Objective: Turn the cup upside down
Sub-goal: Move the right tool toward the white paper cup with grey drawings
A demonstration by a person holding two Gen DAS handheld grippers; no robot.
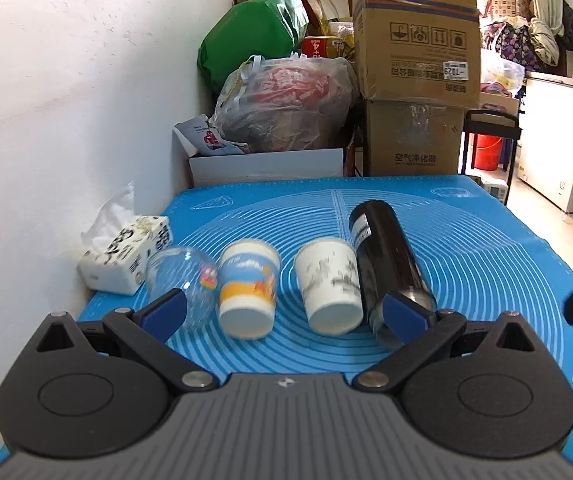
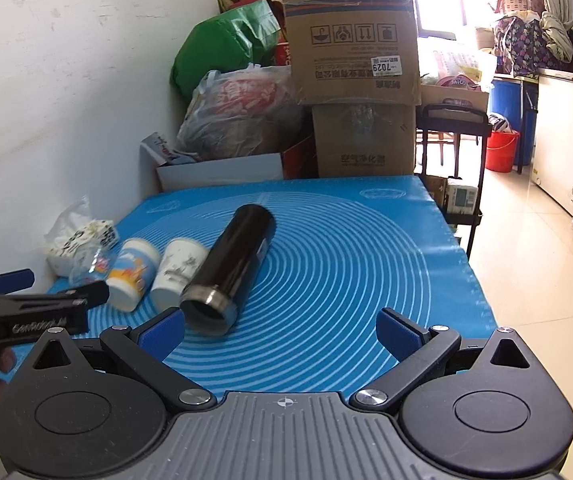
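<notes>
From the left wrist camera, the left gripper (image 1: 284, 314) hangs with fingers spread wide, holding nothing, before a row near the blue mat's (image 1: 486, 248) left edge: clear cup (image 1: 180, 276), blue-and-orange cup (image 1: 248, 290), white paper cup (image 1: 332, 286), all lying on their sides, bases toward the camera. A tissue pack (image 1: 126, 254) sits at the wall.

The right wrist camera alone shows the black flask's (image 2: 230, 268) open steel mouth, and the right gripper (image 2: 280, 330), spread and empty.

Left gripper (image 1: 284, 314): jaws spread wide, blue pads (image 1: 166, 314) apart, nothing between them, held low, pointing forward. Right gripper (image 2: 280, 330): jaws spread wide, nothing gripped, level with left gripper, just beside it.
</notes>
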